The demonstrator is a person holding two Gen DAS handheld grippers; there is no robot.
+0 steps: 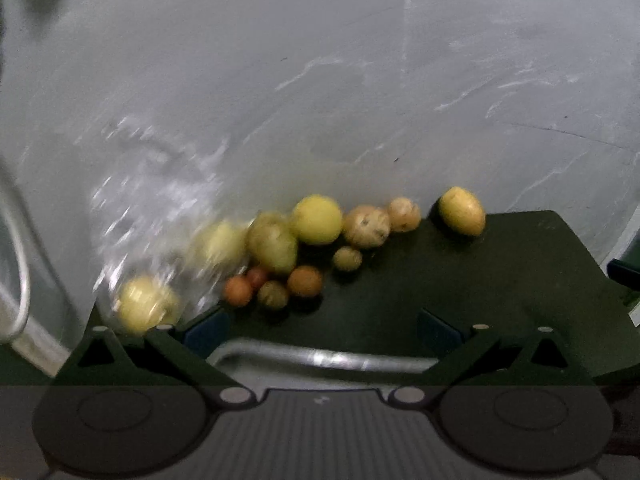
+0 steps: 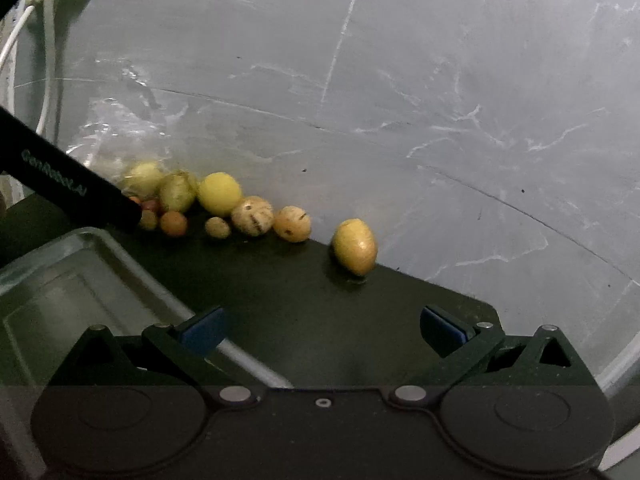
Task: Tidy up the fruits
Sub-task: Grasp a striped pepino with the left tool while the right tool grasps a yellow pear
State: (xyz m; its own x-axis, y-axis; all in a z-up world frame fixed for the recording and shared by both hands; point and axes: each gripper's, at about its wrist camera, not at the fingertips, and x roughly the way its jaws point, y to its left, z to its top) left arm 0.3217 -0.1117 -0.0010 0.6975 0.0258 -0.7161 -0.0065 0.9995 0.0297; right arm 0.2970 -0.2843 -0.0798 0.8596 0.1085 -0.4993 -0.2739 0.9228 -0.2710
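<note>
Several fruits lie in a row on the dark table [image 1: 480, 280] against the grey wall. A lemon [image 1: 462, 211] [image 2: 355, 247] lies apart at the right. Left of it are two spotted beige fruits [image 1: 366, 227] [image 2: 252, 216], a round yellow fruit [image 1: 316, 220] [image 2: 219, 194], a greenish one [image 1: 273, 246] [image 2: 177, 191] and small orange ones [image 1: 305, 281] [image 2: 173, 223]. A clear plastic bag [image 1: 152, 200] [image 2: 112, 128] at the left holds yellow fruit [image 1: 144, 306]. My left gripper [image 1: 322, 332] is open and empty, short of the pile. My right gripper [image 2: 324, 330] is open and empty, short of the lemon.
A clear glass tray [image 2: 80, 264] sits on the table at the right gripper's lower left; its rim [image 1: 320, 358] shows between the left fingers. The left gripper's black body [image 2: 72, 184] crosses the right wrist view. White cables [image 2: 12, 44] hang at far left.
</note>
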